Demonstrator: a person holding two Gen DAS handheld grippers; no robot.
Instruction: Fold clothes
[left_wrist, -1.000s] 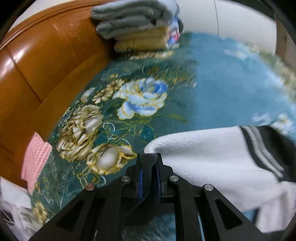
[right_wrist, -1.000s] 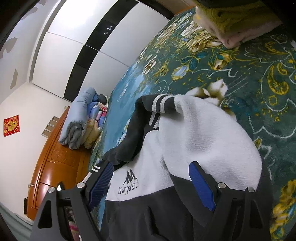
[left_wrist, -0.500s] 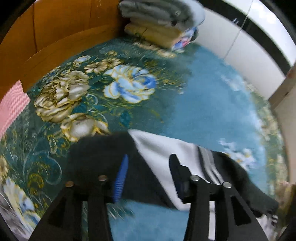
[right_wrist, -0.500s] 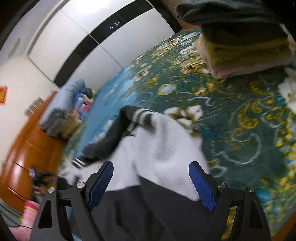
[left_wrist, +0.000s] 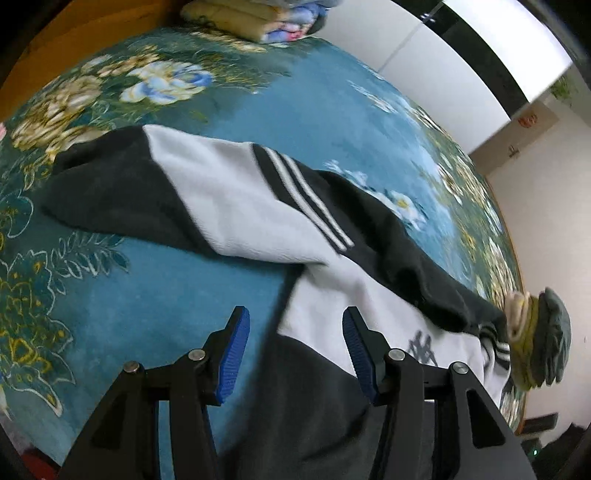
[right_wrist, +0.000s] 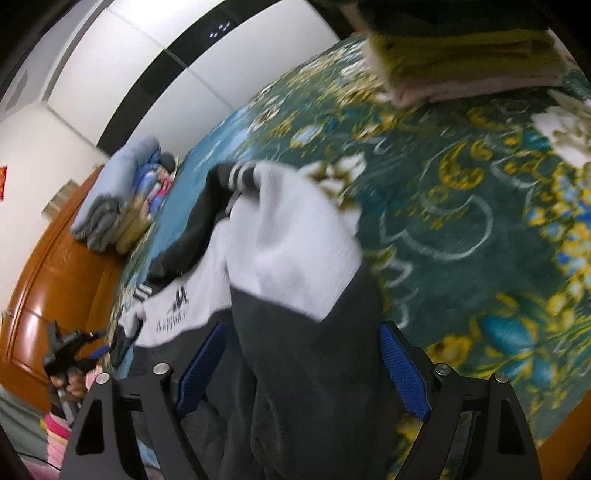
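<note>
I had the left gripper (left_wrist: 293, 349) spread wide over the near edge of the black-and-white fleece jacket (left_wrist: 236, 199), its blue pads (left_wrist: 232, 354) clear of the cloth and holding nothing. The jacket lay on the teal floral bedspread (left_wrist: 325, 118), one sleeve (left_wrist: 122, 184) stretched flat toward the headboard side, its black cuff end furthest out, and three white stripes (left_wrist: 306, 199) across the upper arm. My right gripper (right_wrist: 301, 363) was open too, fingers well apart, the dark lower body of the jacket (right_wrist: 306, 354) lying between them; whether the pads touched the fabric I could not tell. From that side the other sleeve was folded across the white chest panel, beside the blurred printed logo (right_wrist: 173, 310). A stack of folded bedding (right_wrist: 122, 199) sat against the wooden headboard (right_wrist: 55, 280), and a pile of folded clothes (right_wrist: 465, 51) rested on the bedspread well apart from the jacket. White wardrobe doors (left_wrist: 443, 59) stood beyond the bed.
</note>
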